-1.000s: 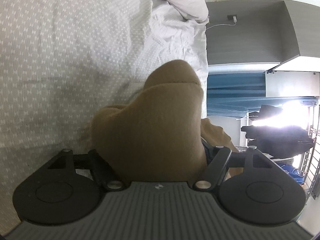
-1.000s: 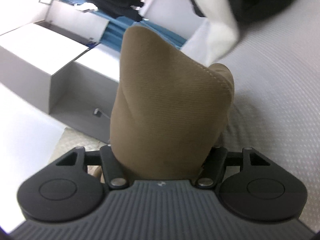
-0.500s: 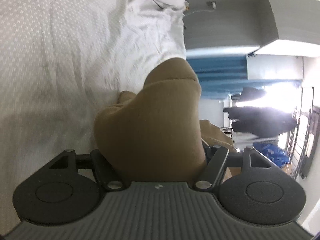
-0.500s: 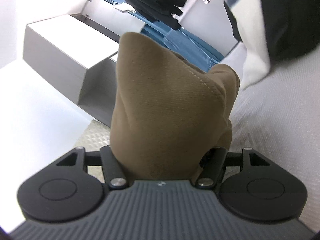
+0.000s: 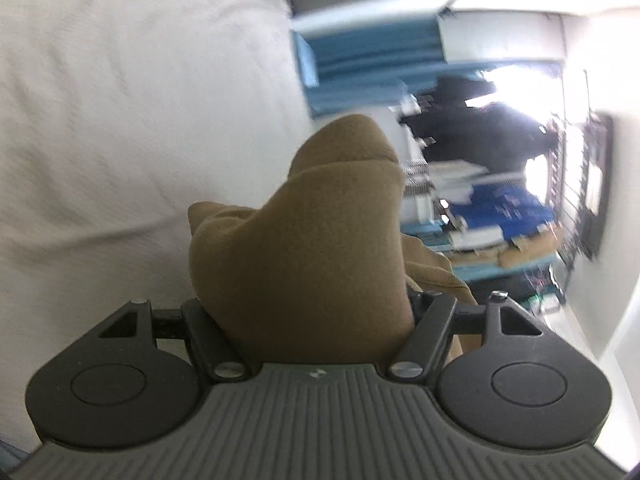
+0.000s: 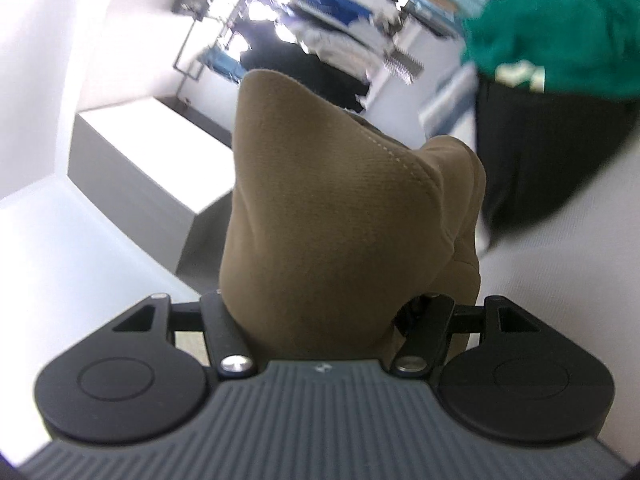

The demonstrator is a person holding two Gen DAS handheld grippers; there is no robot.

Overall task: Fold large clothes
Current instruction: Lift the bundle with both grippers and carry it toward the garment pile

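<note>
Gripping bunched tan garment [image 5: 316, 248] fabric, the left gripper [image 5: 316, 320] is clamped above the white bedsheet [image 5: 120, 100]; the right gripper [image 6: 320, 316] likewise pinches the cloth, held aloft.

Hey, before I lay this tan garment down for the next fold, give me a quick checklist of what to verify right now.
1. Left hand-held gripper gripping the tan woven-fabric garment: ok, cloth bunched between the fingers.
2. Right hand-held gripper gripping the same garment: ok.
3. Fingertips visible: not ok, fabric hides them in both views.
4. Garment spread flat between the grippers: cannot tell.
5. White bedsheet free for landing: cannot tell, blurred.
6. Green and black clothing nearby: not ok, it lies close.
</note>
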